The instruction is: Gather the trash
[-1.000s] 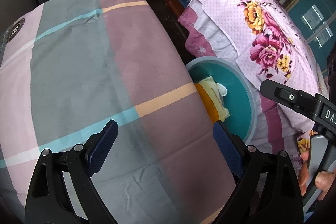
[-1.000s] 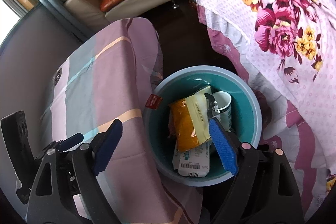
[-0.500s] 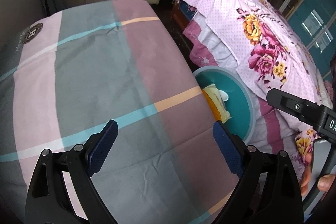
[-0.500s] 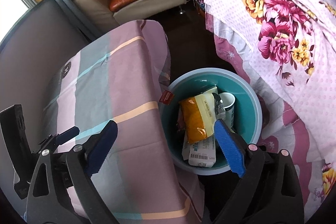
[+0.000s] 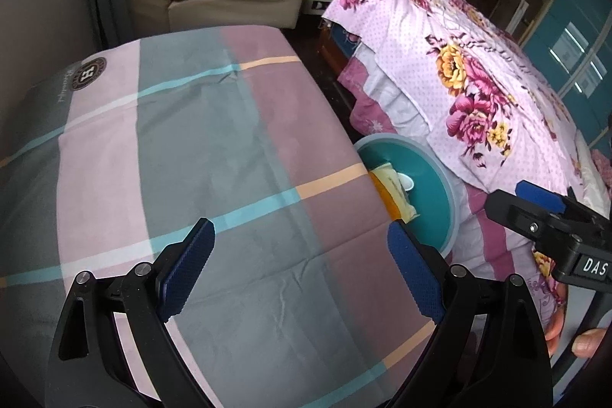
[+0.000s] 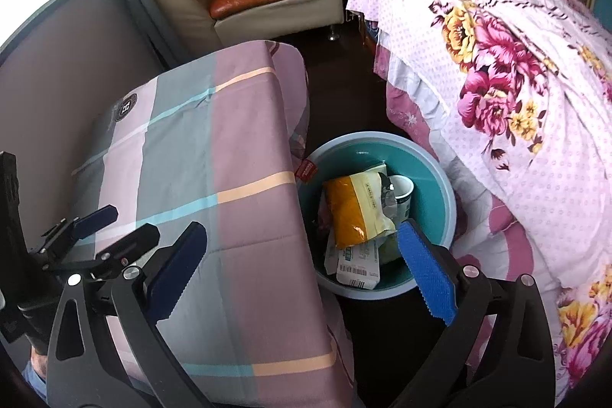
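The round teal plastic basin [image 6: 440, 186] sits on the dark floor in the narrow gap between the hanging edge of the pink, grey and mauve checked tablecloth [image 6: 237, 148] and the drooping pink floral bedspread [image 6: 516, 94], apparently touching both. In it, the orange-and-cream snack packet [image 6: 355, 213] lies with its long axis running away from the camera, beside a white paper cup [image 6: 403, 192] and over a white barcoded carton [image 6: 357, 268]. The left gripper [image 5: 302, 270] hangs wide open over the cloth, and the right gripper [image 6: 302, 270] gapes wide and empty above the basin's near rim.
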The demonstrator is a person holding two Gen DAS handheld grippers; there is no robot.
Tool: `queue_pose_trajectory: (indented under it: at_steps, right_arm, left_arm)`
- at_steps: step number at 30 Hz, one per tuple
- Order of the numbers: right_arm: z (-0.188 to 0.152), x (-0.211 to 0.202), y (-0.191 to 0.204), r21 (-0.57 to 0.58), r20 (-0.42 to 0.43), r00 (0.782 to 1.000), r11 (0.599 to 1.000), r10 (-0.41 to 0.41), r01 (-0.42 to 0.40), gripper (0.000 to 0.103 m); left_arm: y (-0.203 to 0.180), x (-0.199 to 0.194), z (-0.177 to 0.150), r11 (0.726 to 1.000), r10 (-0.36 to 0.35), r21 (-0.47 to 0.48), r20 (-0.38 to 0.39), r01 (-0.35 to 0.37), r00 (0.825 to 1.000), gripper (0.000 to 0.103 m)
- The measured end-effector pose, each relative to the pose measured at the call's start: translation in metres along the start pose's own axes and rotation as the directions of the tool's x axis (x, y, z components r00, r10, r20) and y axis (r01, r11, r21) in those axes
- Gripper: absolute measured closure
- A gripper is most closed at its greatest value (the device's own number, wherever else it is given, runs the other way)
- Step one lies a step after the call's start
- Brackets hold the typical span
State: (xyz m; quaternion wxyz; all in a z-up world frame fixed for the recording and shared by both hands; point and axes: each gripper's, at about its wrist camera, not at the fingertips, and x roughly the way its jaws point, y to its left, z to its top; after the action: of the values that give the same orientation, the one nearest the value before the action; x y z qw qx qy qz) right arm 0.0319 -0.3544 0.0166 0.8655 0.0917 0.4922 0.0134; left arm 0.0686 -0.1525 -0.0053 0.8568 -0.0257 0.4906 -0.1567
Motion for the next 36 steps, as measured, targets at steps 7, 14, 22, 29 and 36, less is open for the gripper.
queue_pose_trajectory:
  at_steps: [7,14,22,29,36]
  right_arm:
    - [-0.010,-0.016,0.006,-0.026,0.027,1.000,1.000,-0.006,0.006,0.007]
    - [-0.017,-0.027,0.005,-0.020,0.042,0.999,1.000,0.003,-0.003,0.007]
    - [-0.024,-0.032,0.001,-0.019,0.049,0.999,1.000,0.002,-0.001,0.007]
    - [-0.031,-0.029,-0.005,-0.009,0.054,0.998,1.000,-0.013,0.014,0.007]
    - [-0.033,-0.023,-0.008,-0.004,0.044,0.999,1.000,-0.020,0.020,0.007]
  left_arm:
    - [0.003,-0.013,-0.006,1.000,0.012,-0.006,0.015,-0.012,1.000,0.004]
    - [0.004,-0.018,-0.011,1.000,0.018,-0.009,0.013,-0.017,1.000,0.004]
    - [0.004,-0.018,-0.012,1.000,0.019,-0.002,0.012,-0.019,1.000,0.004]
    - [0.008,-0.013,-0.021,1.000,0.028,-0.004,-0.002,-0.028,1.000,0.004]
    - [0.004,-0.009,-0.022,0.997,0.070,0.019,0.022,-0.071,0.997,0.004]
